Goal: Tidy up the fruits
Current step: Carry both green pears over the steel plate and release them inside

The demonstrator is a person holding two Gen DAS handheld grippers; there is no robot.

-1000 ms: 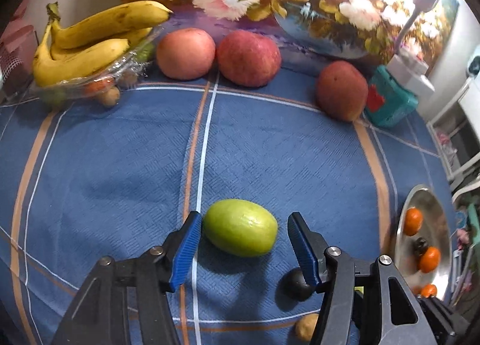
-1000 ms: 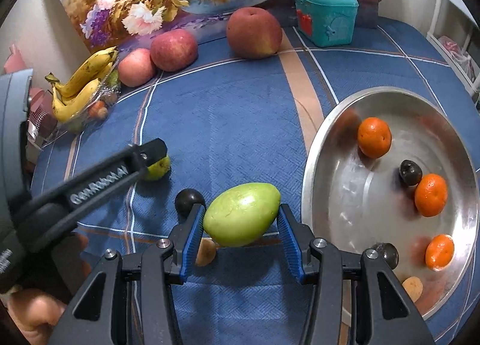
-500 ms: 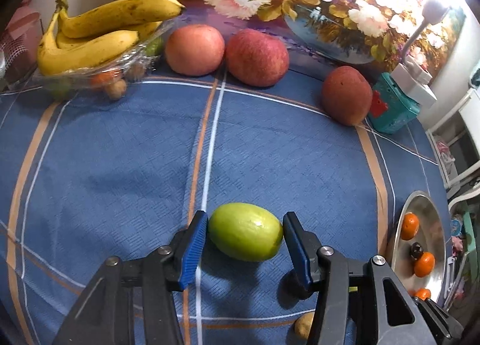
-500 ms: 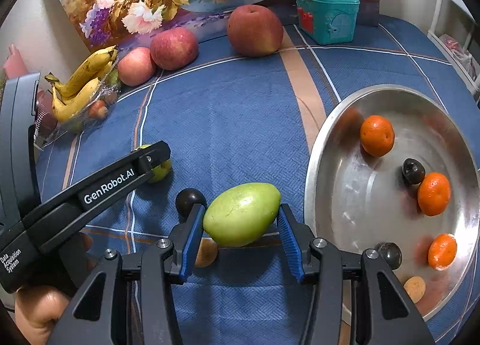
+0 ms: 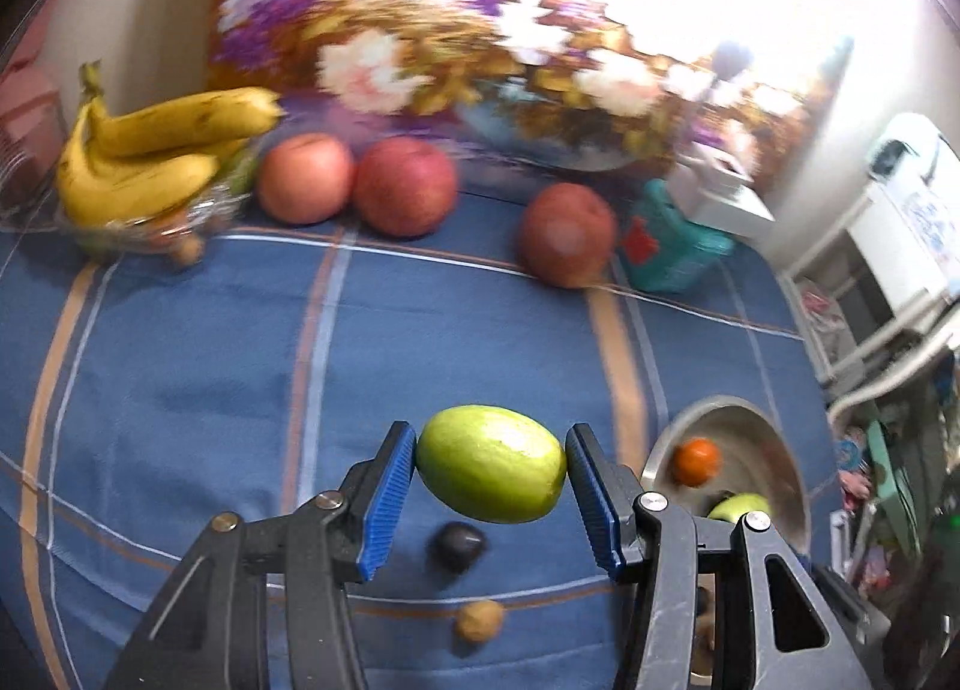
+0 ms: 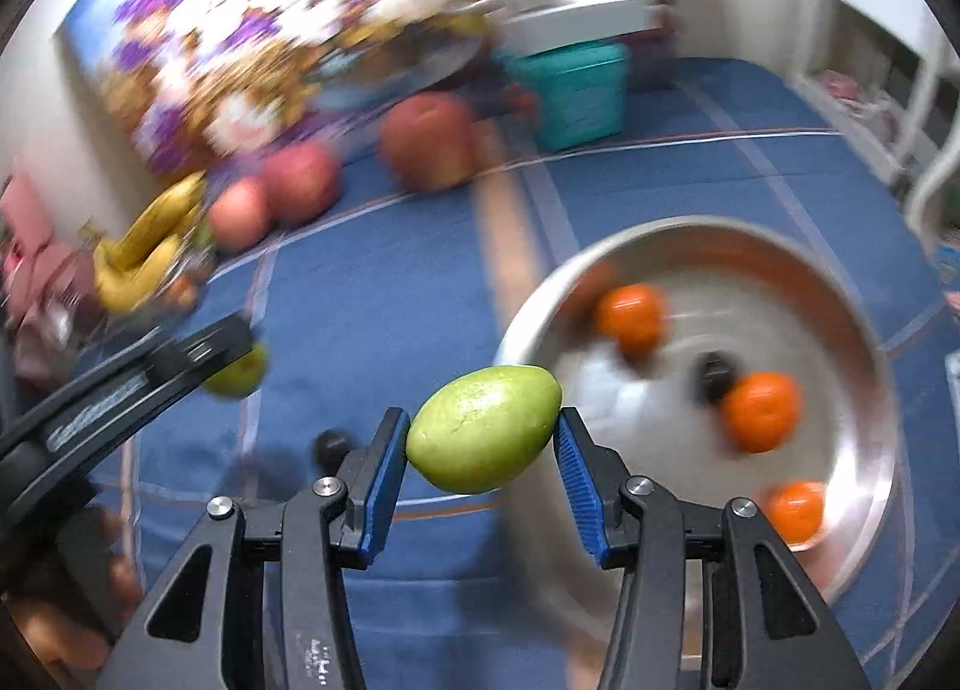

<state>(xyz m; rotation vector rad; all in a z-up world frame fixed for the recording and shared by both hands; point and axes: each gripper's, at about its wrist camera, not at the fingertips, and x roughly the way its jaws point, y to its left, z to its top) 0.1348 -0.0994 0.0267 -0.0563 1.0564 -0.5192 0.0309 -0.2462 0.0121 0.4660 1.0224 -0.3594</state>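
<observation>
1. Progress first: your left gripper (image 5: 491, 501) has its blue pads clamped on a green fruit (image 5: 492, 463), which hangs clear of the blue cloth (image 5: 180, 366) with its shadow beneath it.
2. Your right gripper (image 6: 483, 465) is likewise closed on a second green fruit (image 6: 485, 429), carried just left of the steel bowl (image 6: 864, 342) and near its rim.
3. Already in the bowl, as far as you can see: three oranges, one far (image 6: 630, 315), one in the middle (image 6: 761, 411) and one near (image 6: 795, 510), plus a small dark fruit (image 6: 714, 381). Other small pieces may lie there too (the blur hides detail).
4. Left on the cloth near you: a dark round fruit (image 5: 459, 546) and a small brown one (image 5: 478, 621), both just below the left gripper's load.
5. Far side, untouched: the bananas (image 5: 156, 162) in their clear tray at far left, two red apples side by side (image 5: 306, 177) (image 5: 405, 186), and a third apple (image 5: 567, 234) just beside the teal box (image 5: 672, 252).
6. My judgement: you are partway through. Both green fruits seem bound for the bowl, the right one closest; the small cloth pieces come after, and whether the far fruit must move is not something these views settle.
</observation>
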